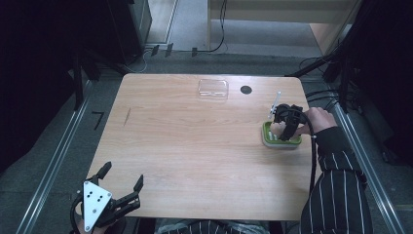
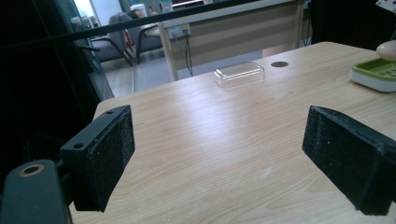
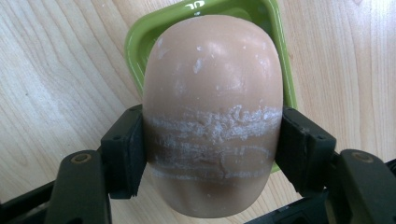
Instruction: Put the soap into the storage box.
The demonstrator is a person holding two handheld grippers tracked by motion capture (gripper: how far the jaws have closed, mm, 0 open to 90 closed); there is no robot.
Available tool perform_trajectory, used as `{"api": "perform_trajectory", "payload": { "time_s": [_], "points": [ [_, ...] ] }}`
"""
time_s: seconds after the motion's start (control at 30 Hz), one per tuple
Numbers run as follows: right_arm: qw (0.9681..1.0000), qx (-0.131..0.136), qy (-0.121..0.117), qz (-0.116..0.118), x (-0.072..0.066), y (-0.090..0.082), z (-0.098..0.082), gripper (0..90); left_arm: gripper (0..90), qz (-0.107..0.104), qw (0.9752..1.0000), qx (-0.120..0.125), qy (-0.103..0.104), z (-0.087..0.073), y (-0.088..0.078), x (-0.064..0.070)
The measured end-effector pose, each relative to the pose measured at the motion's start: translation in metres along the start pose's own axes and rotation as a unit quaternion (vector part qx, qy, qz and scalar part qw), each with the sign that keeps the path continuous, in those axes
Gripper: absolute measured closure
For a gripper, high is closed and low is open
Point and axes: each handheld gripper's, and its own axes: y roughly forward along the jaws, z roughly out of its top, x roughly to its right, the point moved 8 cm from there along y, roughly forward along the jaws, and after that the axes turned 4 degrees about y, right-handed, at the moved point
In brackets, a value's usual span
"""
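High view: a light wooden table (image 1: 195, 146) with 2 hand-held grippers. The left gripper (image 1: 122, 183) sits at the near left corner of the table, its grey three-cornered plate facing up and its 2 jaws spread wide with nothing between them. The right gripper (image 1: 285, 127) is at the right side of the table, held by the person's right hand (image 1: 319, 118), whose forearm wears a dark striped sleeve (image 1: 336, 185). This gripper points down over a green soap dish (image 1: 267, 134) that rests on the table near its right edge. A clear plastic lid (image 1: 213, 89) lies near the far edge of the table, with a small dark round hole (image 1: 246, 89) in the tabletop just to its right.

Left gripper view: the 2 black foam-faced jaws stand far apart over bare wood. The clear plastic lid (image 2: 239, 73) lies well ahead, the dark hole (image 2: 279, 64) beyond it to the right, and the green soap dish (image 2: 373, 74) at the right edge of the frame (a rounded tan shape shows above it).

Right gripper view: the jaws of the right gripper (image 3: 212, 144) press on the 2 sides of a tan oval soap bar (image 3: 212, 93), whose surface carries whitish scuffed bands across its middle. The green soap dish (image 3: 135, 51) lies directly behind the bar on the table (image 3: 56, 70); whether the bar touches the dish or is held clear of it cannot be told.
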Motion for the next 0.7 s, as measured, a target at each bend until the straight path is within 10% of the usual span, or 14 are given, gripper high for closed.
{"api": "perform_trajectory", "payload": {
  "time_s": [0.7],
  "points": [
    [0.9998, -0.005, -0.017, 0.009, 0.011, 0.017, 0.001, 33.4, 9.6, 0.004, 1.0000, -0.004, -0.003, -0.002, -0.003, -0.002]
  ]
}}
